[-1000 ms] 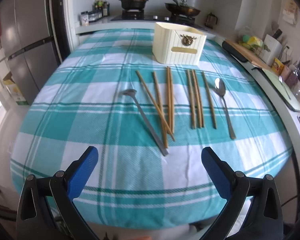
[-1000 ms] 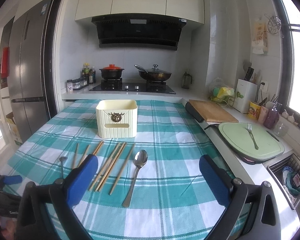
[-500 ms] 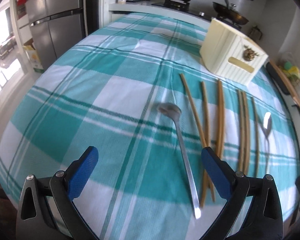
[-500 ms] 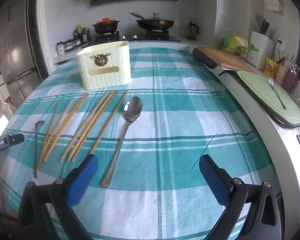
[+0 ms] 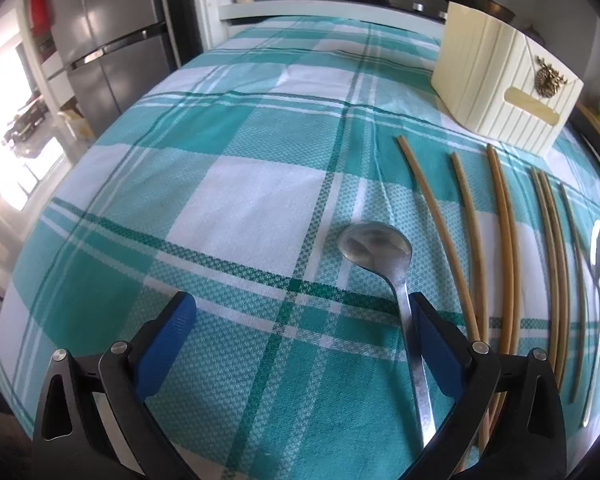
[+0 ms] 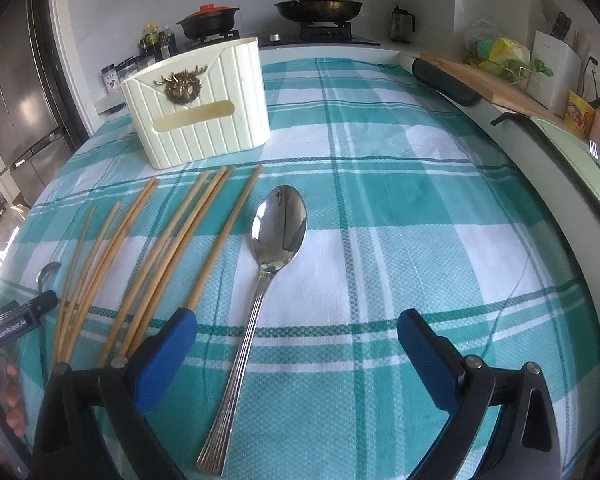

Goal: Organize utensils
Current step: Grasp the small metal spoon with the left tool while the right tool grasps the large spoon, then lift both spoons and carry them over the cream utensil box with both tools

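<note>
Broadly, scene: a kitchen, with utensils laid out on a checked cloth.
Fridge (image 5: 100, 52): steel, tall, off the cloth's far left corner.
Table (image 6: 420, 208): covered by a teal-and-white checked cloth; every utensil lies on it.
Stove (image 6: 276, 36): behind the table, carrying a red-lidded pot (image 6: 208, 20) and a lidded pan (image 6: 320, 6).
Board (image 6: 488, 80): wooden, on the counter along the table's right edge.
Holder (image 6: 198, 120): cream, ribbed, upright on the far part of the cloth, with a brass emblem on its front; it stands just beyond the chopstick tips.
Left gripper (image 5: 300, 344): blue pads spread wide, low over the near left of the cloth; the ladle handle runs up just beside the inner face of its right pad, and contact cannot be told.
Right gripper (image 6: 296, 348): spread wide, holding nothing; the spoon handle lies between its pads, closer to the left one.
Chopsticks (image 6: 172, 248): wooden, lying lengthwise in a loose fan between ladle and spoon, some crossing near their close ends.
Spoon (image 6: 274, 236): large, shiny, bowl up, just right of the chopsticks.
Ladle (image 5: 380, 252): small, steel, round bowl pointing away, left of the chopsticks.
</note>
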`<action>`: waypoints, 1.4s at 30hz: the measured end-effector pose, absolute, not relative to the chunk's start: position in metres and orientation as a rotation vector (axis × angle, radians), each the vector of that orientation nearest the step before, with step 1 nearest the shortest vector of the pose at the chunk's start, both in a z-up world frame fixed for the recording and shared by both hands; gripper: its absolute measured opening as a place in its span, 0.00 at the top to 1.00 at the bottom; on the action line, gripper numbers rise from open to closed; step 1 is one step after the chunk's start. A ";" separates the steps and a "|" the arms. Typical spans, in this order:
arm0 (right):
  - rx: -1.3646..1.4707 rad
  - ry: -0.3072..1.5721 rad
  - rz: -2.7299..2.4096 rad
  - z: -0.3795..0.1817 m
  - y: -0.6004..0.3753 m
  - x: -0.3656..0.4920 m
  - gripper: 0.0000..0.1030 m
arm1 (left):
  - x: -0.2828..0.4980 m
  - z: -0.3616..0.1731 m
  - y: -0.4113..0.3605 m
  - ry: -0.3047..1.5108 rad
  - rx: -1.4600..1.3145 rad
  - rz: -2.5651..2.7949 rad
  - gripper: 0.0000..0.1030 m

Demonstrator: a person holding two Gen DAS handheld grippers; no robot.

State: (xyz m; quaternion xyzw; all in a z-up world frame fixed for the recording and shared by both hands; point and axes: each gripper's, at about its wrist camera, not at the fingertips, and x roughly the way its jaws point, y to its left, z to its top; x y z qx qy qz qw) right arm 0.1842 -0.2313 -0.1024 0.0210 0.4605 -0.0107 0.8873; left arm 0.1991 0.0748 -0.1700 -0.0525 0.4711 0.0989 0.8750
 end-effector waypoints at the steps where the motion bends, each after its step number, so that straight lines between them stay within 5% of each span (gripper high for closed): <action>1: 0.036 0.967 -0.026 -0.106 -0.230 0.188 0.03 | 0.200 -0.170 0.076 0.990 -0.105 0.198 0.00; 10: -0.017 1.030 -0.021 -0.127 -0.222 0.203 0.04 | 0.221 -0.169 0.072 1.058 -0.107 0.185 0.01; 12: -0.014 1.036 -0.013 -0.127 -0.221 0.211 0.04 | 0.222 -0.168 0.068 1.040 -0.101 0.168 0.08; 17: -0.039 1.032 -0.010 -0.127 -0.211 0.243 0.20 | 0.224 -0.160 0.057 1.017 -0.085 0.113 0.45; 19: -0.045 1.020 -0.010 -0.126 -0.206 0.254 0.36 | 0.227 -0.159 0.053 1.002 -0.068 0.094 0.61; 21: -0.045 0.999 -0.021 -0.125 -0.204 0.260 0.60 | 0.230 -0.159 0.052 0.988 -0.057 0.076 0.65; 23: -0.033 0.991 -0.022 -0.123 -0.205 0.267 0.60 | 0.232 -0.158 0.053 0.967 -0.061 0.052 0.72; 25: -0.007 0.980 -0.012 -0.122 -0.210 0.268 0.60 | 0.231 -0.156 0.056 0.958 -0.069 0.015 0.93; 42: 0.088 0.731 0.120 -0.008 -0.230 0.188 0.60 | 0.199 -0.083 0.081 0.737 -0.162 -0.136 0.98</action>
